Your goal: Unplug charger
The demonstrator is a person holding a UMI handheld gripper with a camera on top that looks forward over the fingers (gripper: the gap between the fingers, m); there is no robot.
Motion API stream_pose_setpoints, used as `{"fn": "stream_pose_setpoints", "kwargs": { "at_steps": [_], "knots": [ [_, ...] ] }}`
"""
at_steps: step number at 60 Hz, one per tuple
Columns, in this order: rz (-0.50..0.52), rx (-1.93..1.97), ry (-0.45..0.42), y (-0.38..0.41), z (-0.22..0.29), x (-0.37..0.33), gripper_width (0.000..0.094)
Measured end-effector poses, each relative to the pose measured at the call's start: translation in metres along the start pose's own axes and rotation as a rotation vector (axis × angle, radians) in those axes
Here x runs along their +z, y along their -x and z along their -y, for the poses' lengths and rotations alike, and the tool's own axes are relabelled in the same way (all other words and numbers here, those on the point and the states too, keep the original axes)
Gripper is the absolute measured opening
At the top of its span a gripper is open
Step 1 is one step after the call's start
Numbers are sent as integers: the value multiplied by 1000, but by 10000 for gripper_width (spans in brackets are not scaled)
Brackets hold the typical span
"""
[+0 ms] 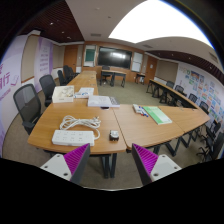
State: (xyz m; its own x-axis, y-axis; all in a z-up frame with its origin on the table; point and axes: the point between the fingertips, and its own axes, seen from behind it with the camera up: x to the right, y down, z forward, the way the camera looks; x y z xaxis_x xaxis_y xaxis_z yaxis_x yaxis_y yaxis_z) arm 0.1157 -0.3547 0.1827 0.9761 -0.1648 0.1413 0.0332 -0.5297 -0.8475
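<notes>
A white power strip (72,138) lies at the near edge of a wooden table (60,108), ahead of my left finger. A coiled white cable (80,122) lies just behind it. A small white charger block (114,134) sits on the table right of the strip. My gripper (112,165) is open and empty, well back from the table, with its purple pads (146,160) wide apart and only floor between them.
A second wooden table (165,122) with a green folder (156,115) stands to the right. White boxes and papers (98,101) lie farther back. Office chairs (28,100) line the left side. More tables and a screen (112,57) stand at the room's far end.
</notes>
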Motion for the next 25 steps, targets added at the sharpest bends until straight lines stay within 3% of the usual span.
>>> {"fn": "stream_pose_setpoints", "kwargs": {
  "at_steps": [25],
  "knots": [
    [22, -9, -53, 9, -8, -91, 849]
  ]
}}
